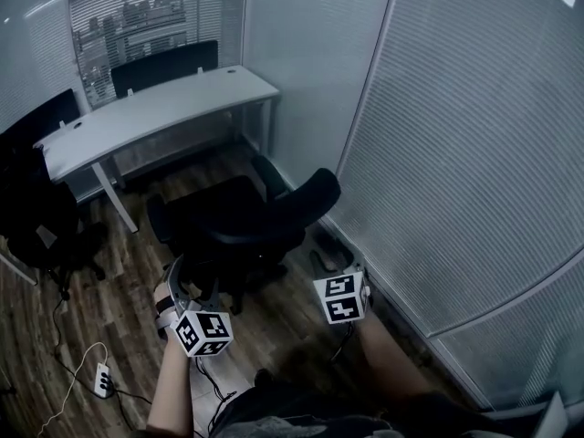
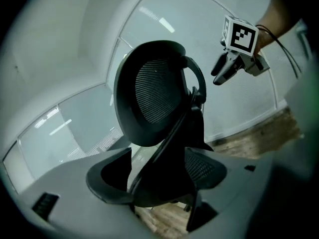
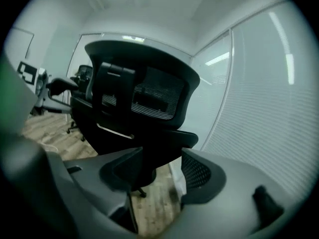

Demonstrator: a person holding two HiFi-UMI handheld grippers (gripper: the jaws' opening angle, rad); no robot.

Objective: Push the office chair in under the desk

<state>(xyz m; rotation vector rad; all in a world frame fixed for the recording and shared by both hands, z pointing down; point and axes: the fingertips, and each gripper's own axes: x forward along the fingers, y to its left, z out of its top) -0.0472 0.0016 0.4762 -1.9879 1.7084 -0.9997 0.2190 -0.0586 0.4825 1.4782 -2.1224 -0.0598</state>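
The black office chair (image 1: 245,219) stands on the wood floor a short way in front of the white desk (image 1: 155,108), its back turned to me. My left gripper (image 1: 185,281) is low behind the chair's left side, and my right gripper (image 1: 330,265) is behind its right side by the glass wall. In the left gripper view the mesh backrest (image 2: 154,93) fills the middle, its spine running down in line with the open left gripper (image 2: 157,176); the right gripper (image 2: 227,68) shows beyond. In the right gripper view the chair back (image 3: 142,98) stands just ahead of the open right gripper (image 3: 162,171), with nothing pressed between the pads.
A second black chair (image 1: 41,226) stands at the left and a third (image 1: 164,67) behind the desk. A glass partition with blinds (image 1: 456,153) runs close along the right. A power strip (image 1: 102,380) and cables lie on the floor at lower left.
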